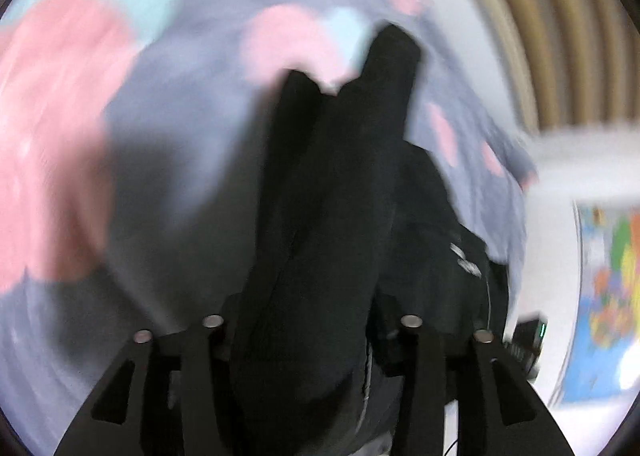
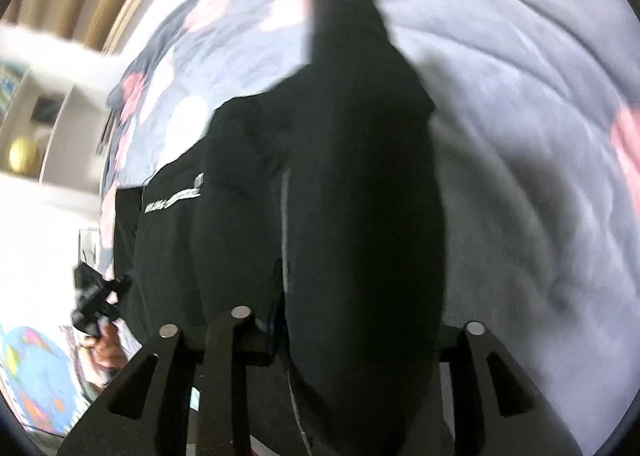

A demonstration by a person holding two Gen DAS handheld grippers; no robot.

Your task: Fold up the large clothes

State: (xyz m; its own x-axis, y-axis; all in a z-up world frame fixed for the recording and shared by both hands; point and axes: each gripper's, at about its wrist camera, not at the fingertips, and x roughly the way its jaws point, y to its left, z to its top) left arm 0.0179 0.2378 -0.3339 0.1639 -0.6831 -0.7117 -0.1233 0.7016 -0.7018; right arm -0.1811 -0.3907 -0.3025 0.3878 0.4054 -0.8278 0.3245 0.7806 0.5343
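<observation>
A large black garment (image 1: 332, 191) with a white printed strip hangs and bunches over a grey bedspread. In the left wrist view my left gripper (image 1: 312, 332) is shut on a thick fold of the black garment, which fills the gap between the fingers and hides the tips. In the right wrist view my right gripper (image 2: 356, 324) is shut on another fold of the same garment (image 2: 352, 175), lifted above the bed. The white print (image 2: 176, 197) shows on the part lying lower left. The left gripper (image 2: 96, 304) and the hand holding it show at the left edge of the right wrist view.
The bedspread (image 1: 168, 127) is grey with pink and pale blue patches; it also shows in the right wrist view (image 2: 520, 135). A beige curtain (image 1: 560, 35) hangs behind the bed. A white shelf (image 2: 48, 103) and a colourful map print (image 1: 608, 288) stand beside the bed.
</observation>
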